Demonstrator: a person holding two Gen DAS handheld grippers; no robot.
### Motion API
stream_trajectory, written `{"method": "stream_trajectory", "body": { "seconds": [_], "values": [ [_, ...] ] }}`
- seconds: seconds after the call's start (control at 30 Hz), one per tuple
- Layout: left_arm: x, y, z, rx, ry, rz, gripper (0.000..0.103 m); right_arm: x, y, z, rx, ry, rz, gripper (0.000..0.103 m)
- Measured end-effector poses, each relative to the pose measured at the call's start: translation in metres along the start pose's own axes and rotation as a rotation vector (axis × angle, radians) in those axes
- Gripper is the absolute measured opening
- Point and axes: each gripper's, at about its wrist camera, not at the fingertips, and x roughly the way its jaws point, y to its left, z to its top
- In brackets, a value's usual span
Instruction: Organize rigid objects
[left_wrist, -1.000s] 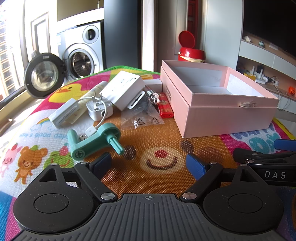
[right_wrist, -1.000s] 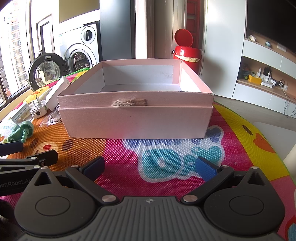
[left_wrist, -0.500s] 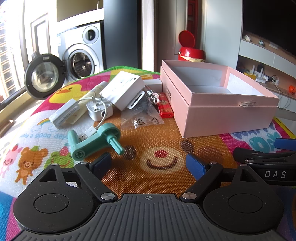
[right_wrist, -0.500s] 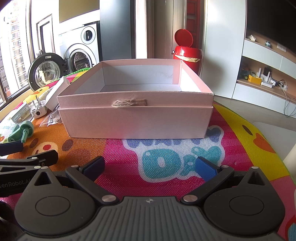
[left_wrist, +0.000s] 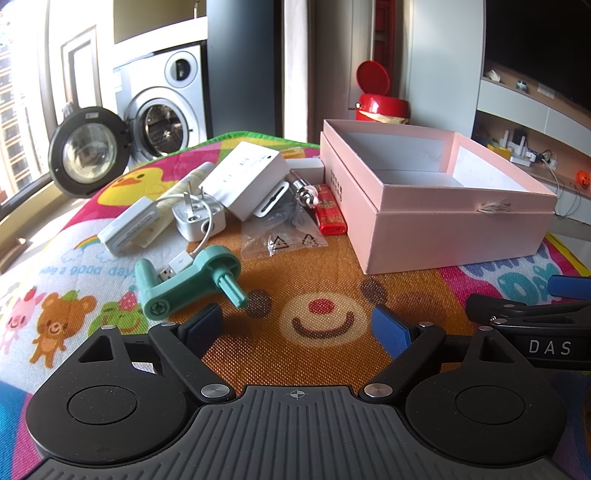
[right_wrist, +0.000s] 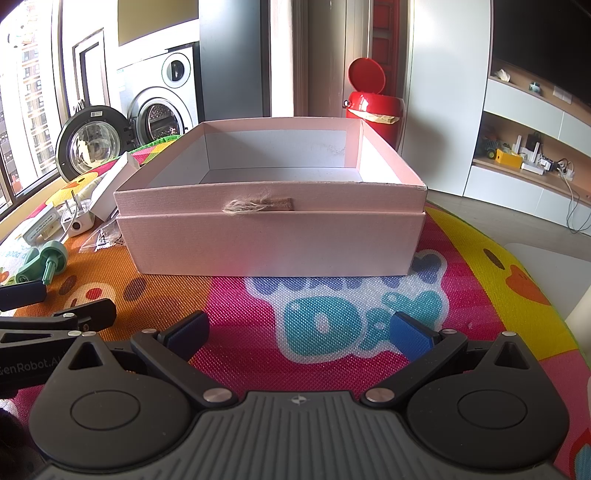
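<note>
**Both grippers spread and empty over the play mat**

Your left gripper (left_wrist: 295, 321) hangs low over the mat (left_wrist: 317, 354) with its jaws spread wide and nothing between them; the blue pads (left_wrist: 388, 328) frame the smiling bear face printed there. Your right gripper (right_wrist: 299, 332) is likewise spread and empty, over the pink stretch of mat with the blue lettering, pointed straight at the pink box (right_wrist: 273, 240).

Just beyond your left gripper's left pad lies the green crank handle (left_wrist: 184, 284), its peg pointing toward the bear's eye. A white cable plug (left_wrist: 177, 267) rests against it, and the cable runs back to the white charger (left_wrist: 197, 219), which lies prongs up. To the left of the charger sits a flat white adapter (left_wrist: 127, 227); behind it a white carton (left_wrist: 245, 177) leans on other small items. A clear plastic bag (left_wrist: 284, 236) and a red lighter (left_wrist: 328, 214) lie between that pile and the box, the lighter right beside the box's left wall.

The box stands open toward the far right of the mat, and its inside looks bare. A frayed twine tab (right_wrist: 255, 205) sticks to its near wall.

Past the mat's far edge you can see a washing machine (left_wrist: 162, 107) with its door swung open and a red bin (left_wrist: 382, 105).
</note>
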Motion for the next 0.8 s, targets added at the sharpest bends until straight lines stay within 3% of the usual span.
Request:
{"method": "stream_trajectory", "body": {
  "seconds": [0.67, 0.8],
  "values": [
    [-0.002, 0.0, 0.0, -0.004, -0.005, -0.005, 0.09, 0.002, -0.001, 0.002, -0.009, 0.015, 0.011, 0.103],
    [-0.014, 0.01, -0.005, -0.005, -0.024, -0.1, 0.081, 0.004, -0.005, 0.013, -0.034, 0.092, 0.056, 0.103]
  ]
}}
